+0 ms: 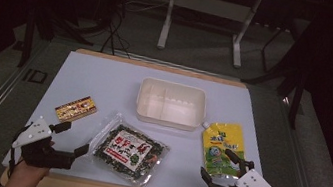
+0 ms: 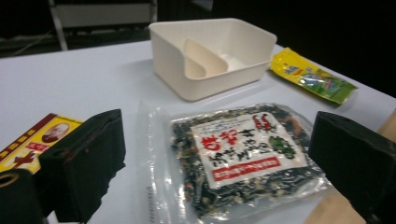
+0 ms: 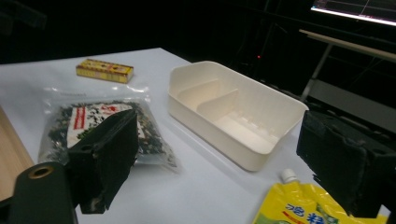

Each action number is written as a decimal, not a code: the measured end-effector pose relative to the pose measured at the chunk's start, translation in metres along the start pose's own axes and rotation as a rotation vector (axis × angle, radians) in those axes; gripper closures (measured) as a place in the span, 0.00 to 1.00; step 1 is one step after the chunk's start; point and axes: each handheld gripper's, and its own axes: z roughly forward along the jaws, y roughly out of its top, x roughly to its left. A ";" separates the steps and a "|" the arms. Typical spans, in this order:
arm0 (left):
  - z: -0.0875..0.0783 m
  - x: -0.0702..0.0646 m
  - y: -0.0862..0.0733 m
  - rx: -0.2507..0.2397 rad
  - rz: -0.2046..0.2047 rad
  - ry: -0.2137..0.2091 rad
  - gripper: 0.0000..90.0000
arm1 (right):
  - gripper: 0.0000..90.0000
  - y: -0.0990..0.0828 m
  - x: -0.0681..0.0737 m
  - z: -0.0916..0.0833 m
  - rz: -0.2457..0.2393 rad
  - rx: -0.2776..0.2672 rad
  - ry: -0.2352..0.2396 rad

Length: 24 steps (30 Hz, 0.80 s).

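The clear crinkly plastic seaweed-mix bag [image 2: 238,158] is super glossy, the yellow spouted drink pouch [image 1: 220,147] a shiny film too. The cream plastic divided tub [image 1: 171,103] looks matt and smooth, the small yellow-and-red cardboard box [image 1: 75,108] slightly glossy, the tabletop [image 1: 100,83] matt white with a bare wood near edge.

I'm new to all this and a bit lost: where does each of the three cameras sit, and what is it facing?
High view: above the near edge, looking down on the table; both hands, left tool, right tool.
Left gripper view: between its open jaws, facing the seaweed bag.
Right gripper view: between its open jaws, facing the white box.
Shared: box, bag, yellow pouch.
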 end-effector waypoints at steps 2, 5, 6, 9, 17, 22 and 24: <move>0.007 0.005 0.000 0.037 -0.004 0.006 0.05 | 0.14 0.001 0.002 0.000 0.001 -0.002 0.007; 0.017 0.014 -0.004 0.097 -0.042 -0.018 0.05 | 0.12 0.003 0.003 0.000 0.033 -0.001 0.022; 0.017 0.014 -0.004 0.097 -0.042 -0.018 0.05 | 0.12 0.003 0.003 0.000 0.033 -0.001 0.022; 0.027 0.023 -0.011 0.148 -0.051 -0.032 0.06 | 0.11 0.004 0.005 0.000 0.052 -0.020 0.038; 0.042 0.043 -0.031 0.241 -0.119 -0.048 0.18 | 0.11 0.003 0.011 0.004 0.019 0.007 0.048; 0.057 0.055 -0.041 0.309 -0.175 -0.070 0.28 | 0.11 0.003 0.012 0.006 0.014 0.012 0.064; 0.063 0.059 -0.044 0.336 -0.181 -0.082 0.28 | 0.11 0.003 0.013 0.005 0.009 0.015 0.063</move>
